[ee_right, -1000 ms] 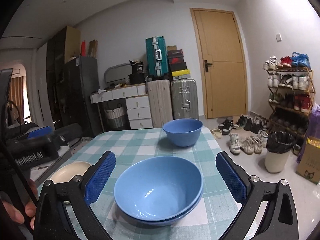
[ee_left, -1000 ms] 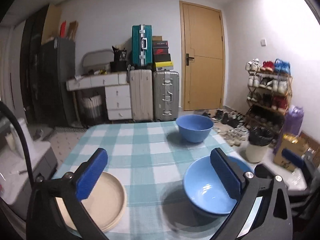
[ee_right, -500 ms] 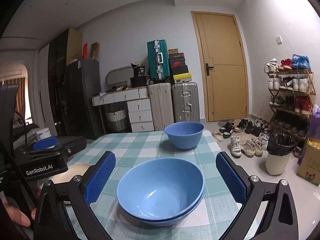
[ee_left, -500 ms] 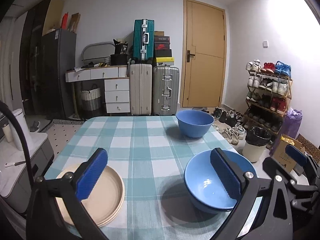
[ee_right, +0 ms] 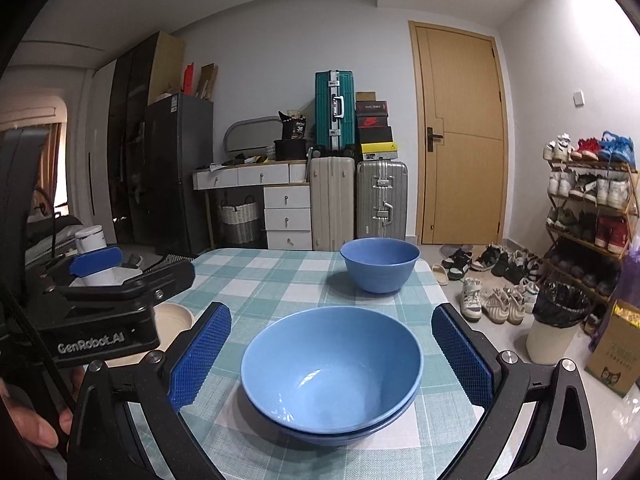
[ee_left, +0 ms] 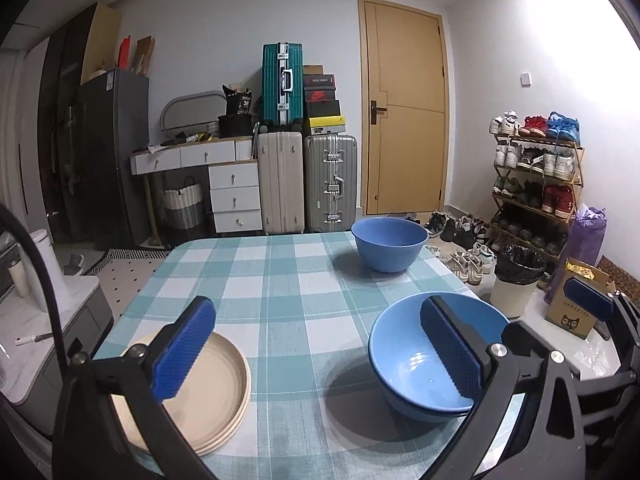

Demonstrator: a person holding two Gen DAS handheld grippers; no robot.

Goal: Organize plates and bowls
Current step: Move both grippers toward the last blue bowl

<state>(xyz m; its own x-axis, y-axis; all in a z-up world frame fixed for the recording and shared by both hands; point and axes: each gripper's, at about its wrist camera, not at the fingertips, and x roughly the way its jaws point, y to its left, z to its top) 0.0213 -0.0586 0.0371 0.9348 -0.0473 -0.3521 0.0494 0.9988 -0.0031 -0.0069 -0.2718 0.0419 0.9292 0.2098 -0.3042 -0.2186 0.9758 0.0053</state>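
Both grippers wide open, empty, hovering over the checked tablecloth (ee_left: 280, 312).

Right gripper (ee_right: 330, 356): jaws spread either side of the nested blue bowls (ee_right: 332, 372) at lower centre of the right wrist view, pads clear of the rim, no contact. That stack is two bowls, one inside the other. Left gripper (ee_left: 318, 354): jaws equally wide, nothing held; in the left wrist view the left pad sits over the beige plate stack (ee_left: 208, 392) at lower left, the right pad overlaps the nested bowls at lower right. Single blue bowl (ee_right: 380, 264) stands alone at the far edge of the table, upper centre-right, well apart from the stack. A hand (ee_right: 28, 420) grips the left gripper's handle at lower left of the right wrist view.
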